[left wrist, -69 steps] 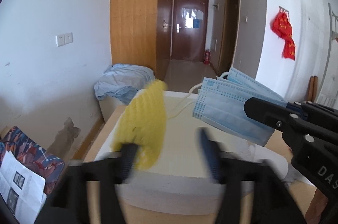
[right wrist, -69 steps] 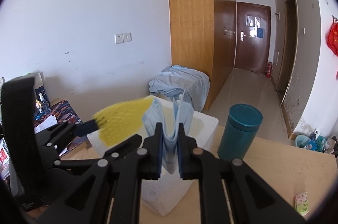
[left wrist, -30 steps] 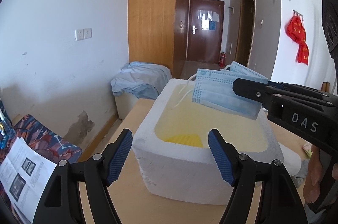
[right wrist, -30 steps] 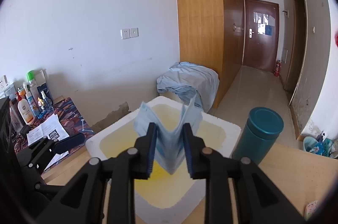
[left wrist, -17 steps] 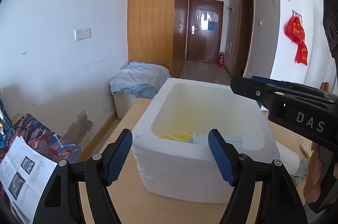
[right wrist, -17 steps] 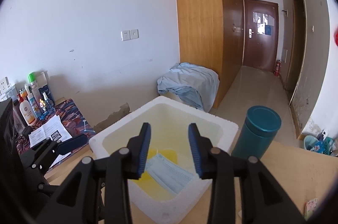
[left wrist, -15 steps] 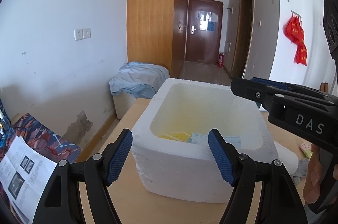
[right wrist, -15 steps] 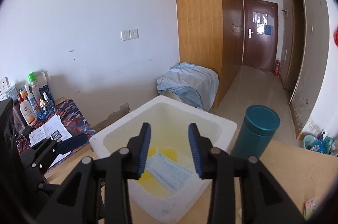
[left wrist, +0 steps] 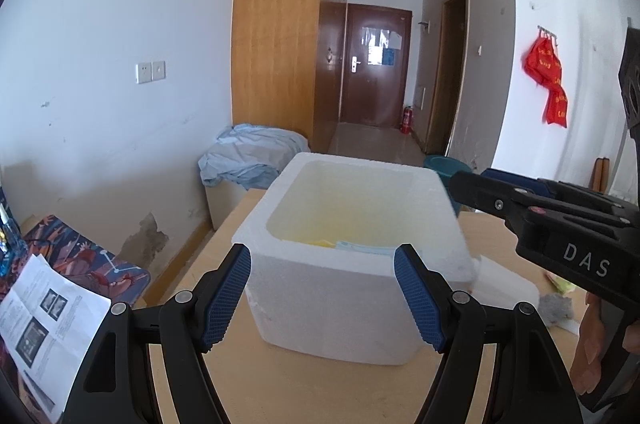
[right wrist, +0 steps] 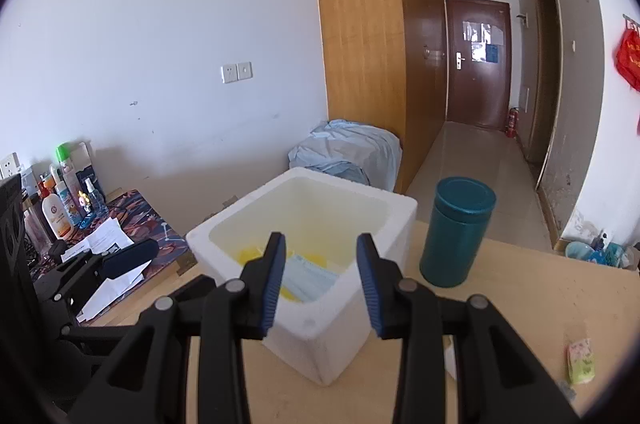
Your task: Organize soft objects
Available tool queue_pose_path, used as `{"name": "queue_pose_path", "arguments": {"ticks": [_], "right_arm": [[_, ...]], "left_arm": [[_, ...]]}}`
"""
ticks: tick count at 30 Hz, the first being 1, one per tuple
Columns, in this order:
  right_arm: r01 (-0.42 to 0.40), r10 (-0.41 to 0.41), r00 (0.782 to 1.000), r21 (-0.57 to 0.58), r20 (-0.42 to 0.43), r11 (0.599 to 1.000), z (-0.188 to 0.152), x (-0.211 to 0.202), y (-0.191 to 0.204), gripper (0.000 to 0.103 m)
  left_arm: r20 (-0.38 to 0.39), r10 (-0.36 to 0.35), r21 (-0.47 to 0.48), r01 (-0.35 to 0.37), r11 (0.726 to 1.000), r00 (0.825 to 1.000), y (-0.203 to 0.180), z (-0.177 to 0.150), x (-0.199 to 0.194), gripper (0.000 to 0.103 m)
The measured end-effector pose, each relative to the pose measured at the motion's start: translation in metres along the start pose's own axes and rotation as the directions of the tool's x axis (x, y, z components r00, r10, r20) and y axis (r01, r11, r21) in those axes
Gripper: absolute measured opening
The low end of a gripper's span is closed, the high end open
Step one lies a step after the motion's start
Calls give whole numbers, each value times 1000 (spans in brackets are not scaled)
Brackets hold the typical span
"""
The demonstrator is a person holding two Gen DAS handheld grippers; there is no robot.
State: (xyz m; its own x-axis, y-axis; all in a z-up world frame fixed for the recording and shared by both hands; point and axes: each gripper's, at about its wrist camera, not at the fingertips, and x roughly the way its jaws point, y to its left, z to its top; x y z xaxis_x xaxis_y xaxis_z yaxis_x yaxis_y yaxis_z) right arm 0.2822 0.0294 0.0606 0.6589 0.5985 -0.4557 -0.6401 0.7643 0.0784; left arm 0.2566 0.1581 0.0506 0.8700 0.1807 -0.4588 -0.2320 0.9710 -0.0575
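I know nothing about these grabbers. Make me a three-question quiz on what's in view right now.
1. True or false: the right gripper holds the blue face mask.
2. What stands beside the white foam box: A a teal canister, B a kettle, C a lamp?
3. What colour is the cloth under the mask?

Key: 1 false, it lies in the box; 2 A; 3 yellow.

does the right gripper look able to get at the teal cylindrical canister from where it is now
Probably yes. The right gripper is open and empty, and the teal cylindrical canister stands upright on the wooden table, apart from the white foam box, with nothing between it and the gripper.
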Motion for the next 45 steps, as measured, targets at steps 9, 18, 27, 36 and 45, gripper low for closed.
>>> {"name": "queue_pose_path", "arguments": {"ticks": [9,18,27,36,45], "right_arm": [[19,-20,999,21,25,1000,-14,-40,-5,41],[46,-48,997,34,52,998,-39,-84,-1,41],[90,-94,993,58,64,994,-71,-124,3,41],[143,-150,986,104,71,984,-115,-167,6,41],[213,-234,964,162,127,964,-150,-215,5,77]], "left_arm": [[13,-28,30,28,999,1000,-19,-11,-30,75],[31,-72,38,71,997,997,-35,-28,-67,75],[48,-115,63,112,992,992,-50,-54,-112,75],[73,-162,110,153,982,984,-67,-88,-156,85],[79,-214,136,202,970,974,-81,-116,-185,91]]}}
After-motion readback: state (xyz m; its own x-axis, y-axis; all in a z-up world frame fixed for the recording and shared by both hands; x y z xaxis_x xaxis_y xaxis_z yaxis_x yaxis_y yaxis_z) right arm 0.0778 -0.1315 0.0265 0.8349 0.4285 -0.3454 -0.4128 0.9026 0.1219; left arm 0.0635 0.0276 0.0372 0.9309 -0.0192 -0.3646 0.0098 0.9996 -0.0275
